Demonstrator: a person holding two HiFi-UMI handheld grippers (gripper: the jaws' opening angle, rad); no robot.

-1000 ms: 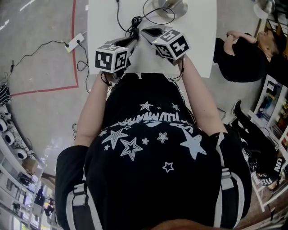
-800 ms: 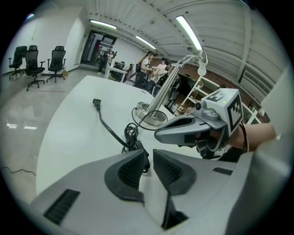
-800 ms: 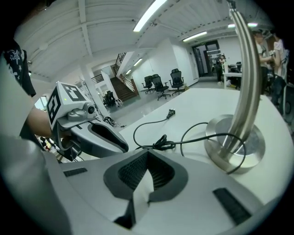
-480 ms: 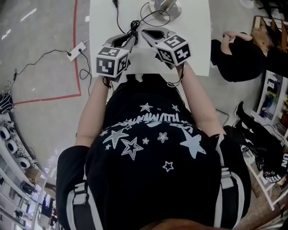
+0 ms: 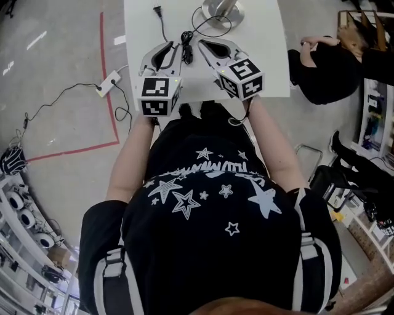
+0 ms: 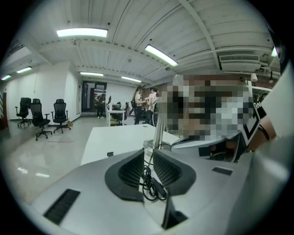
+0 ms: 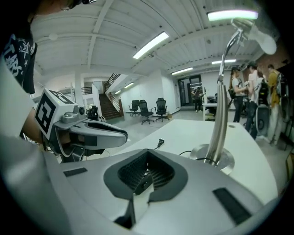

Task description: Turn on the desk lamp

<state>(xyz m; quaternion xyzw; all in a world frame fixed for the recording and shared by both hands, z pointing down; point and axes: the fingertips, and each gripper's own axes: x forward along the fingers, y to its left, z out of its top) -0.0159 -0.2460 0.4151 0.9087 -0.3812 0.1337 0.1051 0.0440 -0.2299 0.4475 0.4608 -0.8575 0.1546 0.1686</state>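
Note:
The desk lamp's round metal base (image 5: 221, 7) stands at the far edge of the white table (image 5: 271, 67); its pole (image 7: 221, 105) rises to a white head (image 7: 257, 34). Its black cord lies in loops with an inline switch (image 5: 186, 54) between my two grippers. My left gripper (image 5: 170, 44) points up the table just left of the cord; its jaws stand a narrow gap apart, and the cord bundle (image 6: 150, 183) shows through that gap. My right gripper (image 5: 201, 42) is just right of the cord, its tips touching, the switch (image 7: 144, 182) lying below them.
The cord's loose plug (image 5: 156, 9) lies at the table's far left. A power strip (image 5: 109, 80) and a red tape line (image 5: 112, 92) are on the floor to the left. A person in black (image 5: 320, 67) sits right of the table.
My left gripper has swung to point straight up the table beside the cord. The right gripper has hardly moved. The head view has shifted and shows more of the table.

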